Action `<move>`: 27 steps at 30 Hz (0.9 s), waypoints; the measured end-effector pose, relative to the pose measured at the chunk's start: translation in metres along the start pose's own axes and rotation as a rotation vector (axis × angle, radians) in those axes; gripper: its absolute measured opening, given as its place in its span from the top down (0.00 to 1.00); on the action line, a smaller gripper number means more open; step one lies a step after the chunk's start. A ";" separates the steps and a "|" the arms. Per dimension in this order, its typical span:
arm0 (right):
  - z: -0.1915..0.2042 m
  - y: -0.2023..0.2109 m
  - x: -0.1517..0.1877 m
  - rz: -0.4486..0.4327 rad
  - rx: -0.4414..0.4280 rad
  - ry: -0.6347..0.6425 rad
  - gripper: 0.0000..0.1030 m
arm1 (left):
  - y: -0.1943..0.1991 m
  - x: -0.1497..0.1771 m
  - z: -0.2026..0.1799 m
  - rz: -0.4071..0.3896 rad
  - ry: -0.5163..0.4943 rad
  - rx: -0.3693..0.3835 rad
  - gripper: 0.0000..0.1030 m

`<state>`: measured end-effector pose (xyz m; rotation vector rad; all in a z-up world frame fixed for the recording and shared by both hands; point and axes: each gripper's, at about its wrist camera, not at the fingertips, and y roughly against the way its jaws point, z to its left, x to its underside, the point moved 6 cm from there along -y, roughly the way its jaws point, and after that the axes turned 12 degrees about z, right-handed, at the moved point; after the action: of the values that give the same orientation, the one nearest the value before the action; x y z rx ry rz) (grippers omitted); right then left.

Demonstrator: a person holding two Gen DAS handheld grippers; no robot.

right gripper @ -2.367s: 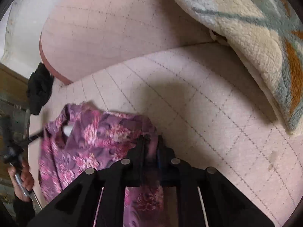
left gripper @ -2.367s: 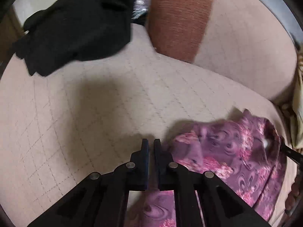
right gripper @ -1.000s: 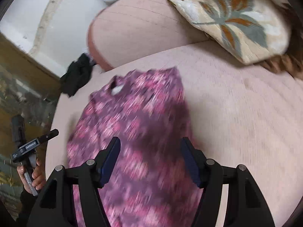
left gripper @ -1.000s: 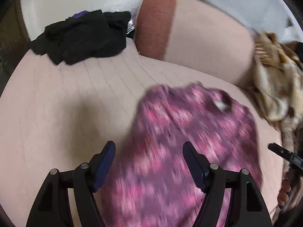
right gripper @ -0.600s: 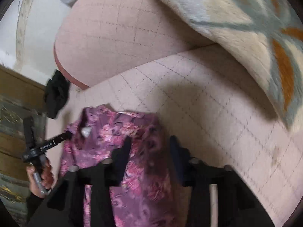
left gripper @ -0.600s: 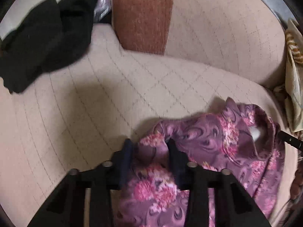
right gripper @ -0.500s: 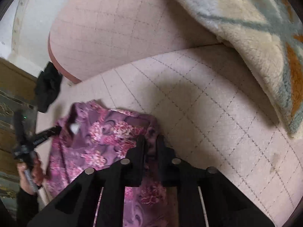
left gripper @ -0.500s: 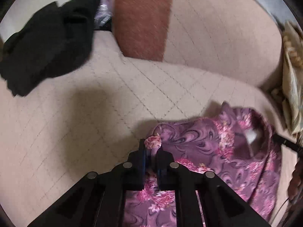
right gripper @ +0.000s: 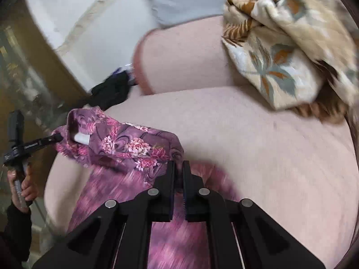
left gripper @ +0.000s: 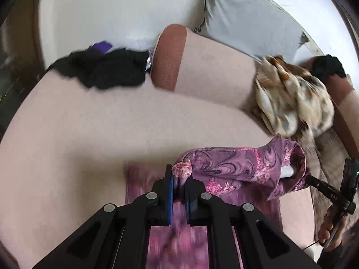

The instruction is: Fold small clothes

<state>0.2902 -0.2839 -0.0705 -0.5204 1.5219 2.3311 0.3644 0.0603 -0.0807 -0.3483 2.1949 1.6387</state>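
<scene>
1. I had my left gripper [left gripper: 179,180] clenched on one top corner of the purple floral garment [left gripper: 237,168], so that the shoulder end would hang from a fixed point.
2. My right gripper [right gripper: 178,172] was clamped just as tightly on the other top corner of the same garment; gripping both corners kept the upper edge stretched between my two tools.
3. The garment hung over the front part of the pink sofa seat [left gripper: 112,123], its neck opening and white label [right gripper: 82,137] facing up and its lower part trailing, blurred, toward the seat's front edge. I judged that holding it raised this way let it fall straight before I laid it down for a fold.
4. The black clothes [left gripper: 105,69] lay at the back left corner of the seat, beside the back cushion [left gripper: 215,71], and the patterned blanket [right gripper: 291,51] sat bunched at the right end, both well apart from my work.
5. A second before, both pairs of jaws stood wide over the garment lying flat on the seat; they had just been closing on the fabric, and now the top edge was lifted clear of the cushion.
</scene>
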 end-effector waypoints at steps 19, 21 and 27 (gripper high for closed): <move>-0.020 -0.052 0.191 0.180 -0.029 -0.336 0.91 | -0.067 0.203 0.046 0.293 0.256 -0.012 0.85; -0.015 -0.044 0.186 0.153 -0.022 -0.318 0.90 | -0.062 0.202 0.044 0.283 0.257 -0.002 0.84; 0.001 -0.006 0.203 0.043 -0.097 -0.303 0.50 | -0.022 0.234 0.045 0.191 0.314 0.139 0.46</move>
<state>0.1125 -0.2693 -0.1684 -0.1463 1.2971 2.3939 0.1703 0.1034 -0.2141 -0.3894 2.6323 1.6042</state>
